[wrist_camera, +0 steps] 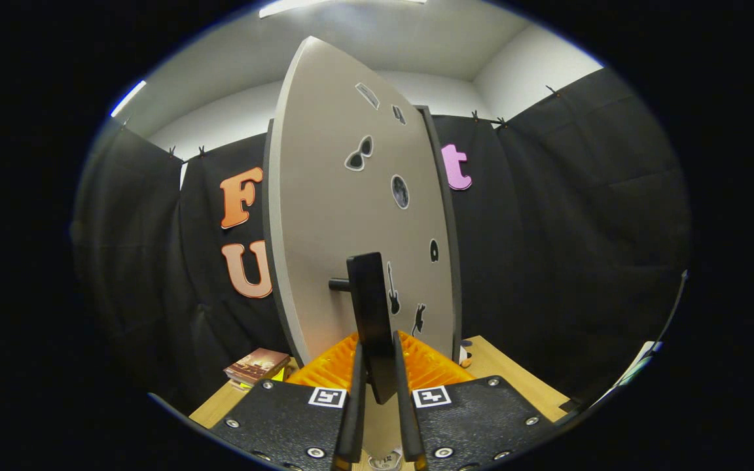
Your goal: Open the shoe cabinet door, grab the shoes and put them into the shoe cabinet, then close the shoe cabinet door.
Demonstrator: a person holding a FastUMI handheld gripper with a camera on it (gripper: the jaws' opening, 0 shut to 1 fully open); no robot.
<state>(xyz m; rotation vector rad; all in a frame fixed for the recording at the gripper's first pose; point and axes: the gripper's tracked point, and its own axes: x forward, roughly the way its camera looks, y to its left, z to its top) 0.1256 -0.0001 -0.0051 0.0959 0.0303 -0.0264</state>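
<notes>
I have the gripper [377,366] clamped on the door's handle [372,320], the cabinet door [324,216] rising just beyond. I'd pull along the door's arc, keeping my squeeze square.

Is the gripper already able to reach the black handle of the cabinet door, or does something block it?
Yes, most likely. The gripper has the black handle of the cabinet door between its two fingers, which seem to press on it from both sides. Nothing stands between them.
</notes>
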